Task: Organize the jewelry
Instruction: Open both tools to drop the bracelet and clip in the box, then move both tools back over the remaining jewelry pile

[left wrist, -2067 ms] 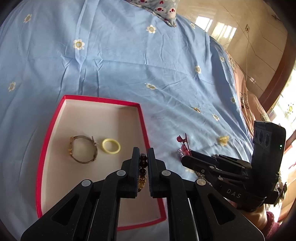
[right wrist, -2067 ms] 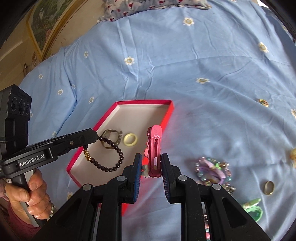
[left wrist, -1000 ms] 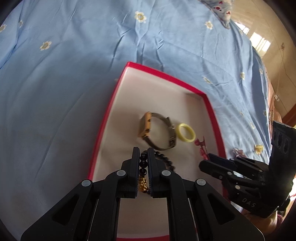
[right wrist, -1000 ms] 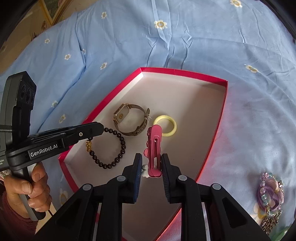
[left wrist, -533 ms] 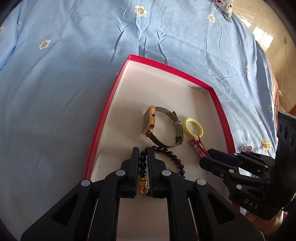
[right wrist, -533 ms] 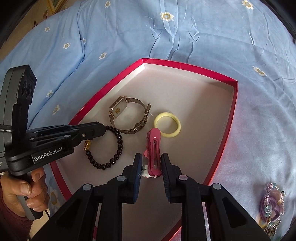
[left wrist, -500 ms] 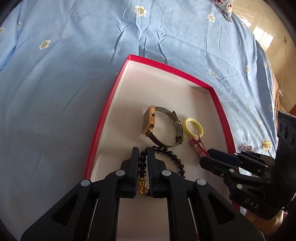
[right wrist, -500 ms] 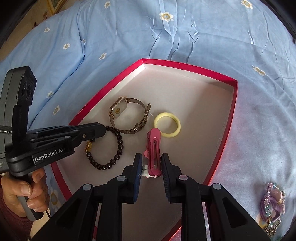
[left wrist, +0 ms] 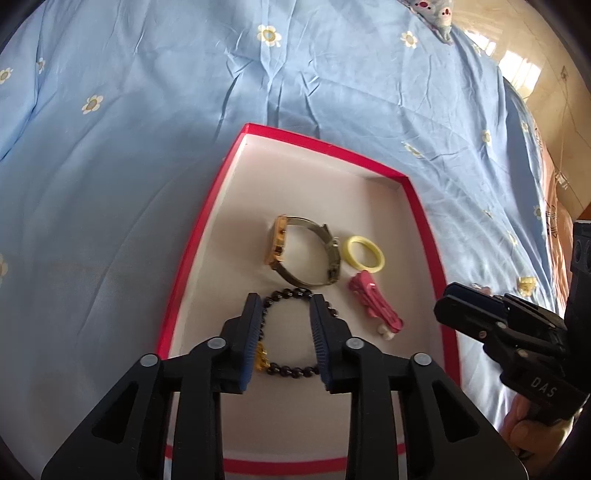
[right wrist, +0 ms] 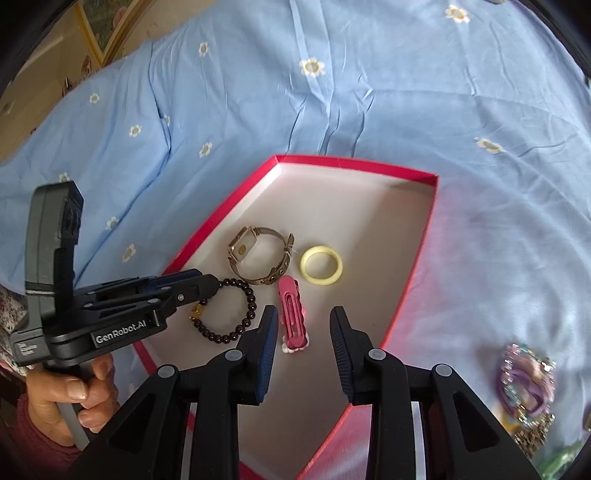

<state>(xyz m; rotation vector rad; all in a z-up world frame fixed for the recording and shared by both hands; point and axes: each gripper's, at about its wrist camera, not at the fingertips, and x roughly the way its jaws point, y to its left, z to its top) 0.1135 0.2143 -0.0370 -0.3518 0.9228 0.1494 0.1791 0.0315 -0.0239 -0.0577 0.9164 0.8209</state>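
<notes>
A red-rimmed box [left wrist: 218, 192] with a pale floor lies on the blue bedspread. In it lie a gold watch [left wrist: 306, 254], a yellow ring [left wrist: 364, 254], a pink hair clip [left wrist: 375, 308] and a dark bead bracelet [left wrist: 291, 363]. My left gripper [left wrist: 284, 306] is open and empty, its jaws straddling the bracelet. In the right wrist view the box [right wrist: 417, 258] holds the same watch [right wrist: 258, 254], ring [right wrist: 321, 265], bracelet [right wrist: 225, 317] and clip [right wrist: 291, 317]. My right gripper [right wrist: 303, 314] is open and empty just above the clip.
A purple beaded hair tie [right wrist: 524, 376] and other small trinkets lie on the bedspread [right wrist: 332, 92] right of the box. A small gold piece [left wrist: 528, 284] lies on the sheet beyond the right gripper's body [left wrist: 509, 332]. A patterned pillow [left wrist: 432, 11] is at the far edge.
Both grippers opened. The left let go of the bead bracelet and the right let go of the pink hair clip; both now lie on the box floor.
</notes>
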